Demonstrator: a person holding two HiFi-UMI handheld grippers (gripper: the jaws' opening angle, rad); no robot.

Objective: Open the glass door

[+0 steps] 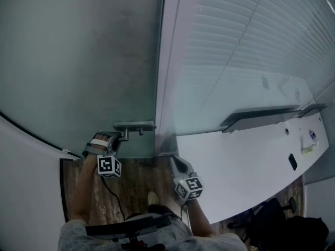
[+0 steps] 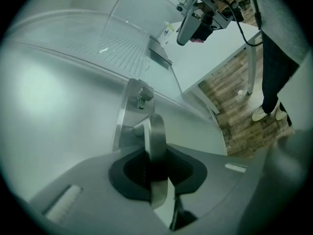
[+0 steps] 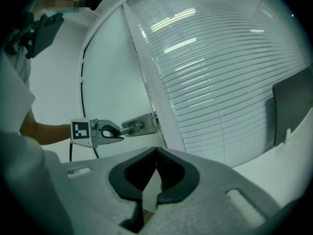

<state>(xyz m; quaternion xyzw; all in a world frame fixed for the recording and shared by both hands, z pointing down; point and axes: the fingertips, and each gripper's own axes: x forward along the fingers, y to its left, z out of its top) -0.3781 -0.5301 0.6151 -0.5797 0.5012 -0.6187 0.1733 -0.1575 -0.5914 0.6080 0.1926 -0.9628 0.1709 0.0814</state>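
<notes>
The frosted glass door (image 1: 78, 61) fills the left of the head view, shut against its white frame (image 1: 166, 88). A metal lever handle (image 1: 124, 134) juts from a steel plate (image 1: 134, 125) at the door's edge. My left gripper (image 1: 111, 141) is shut on that handle. In the left gripper view the lever (image 2: 156, 136) runs upright between the dark pads (image 2: 134, 168), which press on it. The right gripper view shows the left gripper (image 3: 113, 132) clamped on the handle (image 3: 128, 128). My right gripper (image 1: 179, 164) hangs by the frame's foot, its jaws (image 3: 157, 151) shut on nothing.
A glass wall with white blinds (image 1: 251, 46) stands right of the frame, with a white desk (image 1: 251, 161) along it. The floor is wood (image 1: 136, 177), with the person's shoe (image 1: 152, 198) on it. A dark chair (image 1: 272, 216) sits at the lower right.
</notes>
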